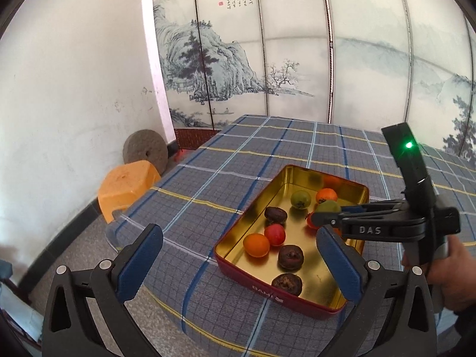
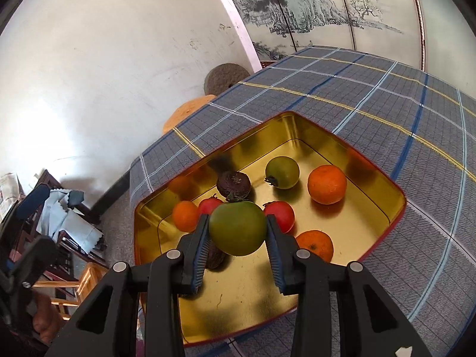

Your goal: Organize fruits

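A red tin with a gold inside (image 1: 247, 276) (image 2: 383, 187) sits on the plaid tablecloth. It holds several fruits: oranges (image 2: 326, 184), red tomatoes (image 2: 281, 214), a green tomato (image 2: 282, 172) and dark wrinkled fruits (image 1: 290, 256). My right gripper (image 2: 237, 232) is shut on a green tomato (image 2: 237, 228) and holds it above the tin's floor; in the left wrist view it reaches in from the right (image 1: 319, 215). My left gripper (image 1: 238, 255) is open and empty, above the tin's near left corner.
The plaid-covered table (image 1: 238, 154) stretches far and right. An orange plastic stool (image 1: 126, 186) and a round millstone (image 1: 145, 148) stand by the white wall at left. A painted folding screen (image 1: 267, 59) stands behind. Wooden chairs (image 2: 71, 267) are at lower left.
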The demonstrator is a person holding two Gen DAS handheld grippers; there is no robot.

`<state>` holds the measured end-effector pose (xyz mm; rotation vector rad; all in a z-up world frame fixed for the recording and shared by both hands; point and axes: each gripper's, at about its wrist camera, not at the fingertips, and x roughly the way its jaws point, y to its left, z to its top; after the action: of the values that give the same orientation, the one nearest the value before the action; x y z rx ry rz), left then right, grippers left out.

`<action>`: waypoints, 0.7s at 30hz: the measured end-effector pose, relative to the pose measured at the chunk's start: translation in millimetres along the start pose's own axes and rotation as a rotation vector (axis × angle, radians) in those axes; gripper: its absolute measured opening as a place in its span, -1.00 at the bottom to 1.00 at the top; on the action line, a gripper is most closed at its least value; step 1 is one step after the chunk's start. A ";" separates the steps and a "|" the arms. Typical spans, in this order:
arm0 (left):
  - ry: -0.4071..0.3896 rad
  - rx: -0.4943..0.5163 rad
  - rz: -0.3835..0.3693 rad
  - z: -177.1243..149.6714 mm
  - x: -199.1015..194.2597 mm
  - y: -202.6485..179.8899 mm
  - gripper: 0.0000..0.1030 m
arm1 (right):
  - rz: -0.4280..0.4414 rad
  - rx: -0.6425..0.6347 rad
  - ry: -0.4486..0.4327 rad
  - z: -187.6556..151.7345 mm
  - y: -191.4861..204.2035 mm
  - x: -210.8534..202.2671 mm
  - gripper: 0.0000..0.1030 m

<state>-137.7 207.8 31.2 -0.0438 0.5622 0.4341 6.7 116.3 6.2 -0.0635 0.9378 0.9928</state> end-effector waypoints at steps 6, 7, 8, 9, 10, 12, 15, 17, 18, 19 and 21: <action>-0.043 0.004 -0.034 1.6 -11.2 -0.1 0.99 | -0.012 -0.004 0.007 -2.6 3.6 5.2 -0.31; -0.053 0.005 -0.037 1.7 -13.8 -0.1 0.99 | -0.012 -0.005 0.002 -2.1 4.3 4.6 -0.30; -0.064 0.009 -0.038 2.2 -16.6 -0.6 0.99 | -0.010 -0.005 -0.005 -0.7 4.2 4.3 -0.28; -0.072 0.013 -0.040 2.7 -19.1 -1.2 0.99 | -0.009 -0.004 -0.020 -0.3 5.2 -0.4 -0.26; -0.079 0.018 -0.045 3.4 -21.1 -1.7 0.99 | -0.009 -0.007 -0.043 1.6 6.9 -6.1 -0.20; -0.088 0.020 -0.061 6.0 -25.4 -2.4 0.99 | -0.015 -0.015 -0.078 4.2 9.5 -17.6 -0.07; -0.094 0.018 -0.088 9.6 -31.3 -3.5 0.99 | -0.024 -0.030 -0.141 4.9 14.2 -42.1 0.09; -0.105 0.014 -0.102 12.3 -36.0 -4.9 0.99 | -0.029 -0.041 -0.180 2.2 18.3 -59.6 0.20; -0.110 0.014 -0.105 13.2 -38.7 -5.6 0.99 | -0.034 -0.048 -0.197 0.2 20.1 -67.2 0.22; -0.116 0.016 -0.105 14.6 -42.2 -7.0 0.99 | -0.040 -0.060 -0.218 -2.8 22.8 -77.4 0.25; -0.137 0.016 -0.106 17.0 -50.5 -8.0 0.99 | -0.049 -0.074 -0.244 -7.5 25.7 -92.1 0.25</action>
<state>-164.0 183.7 71.6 -0.0282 0.4263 0.3270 -35.8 64.7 75.0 -0.0265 0.6736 0.9651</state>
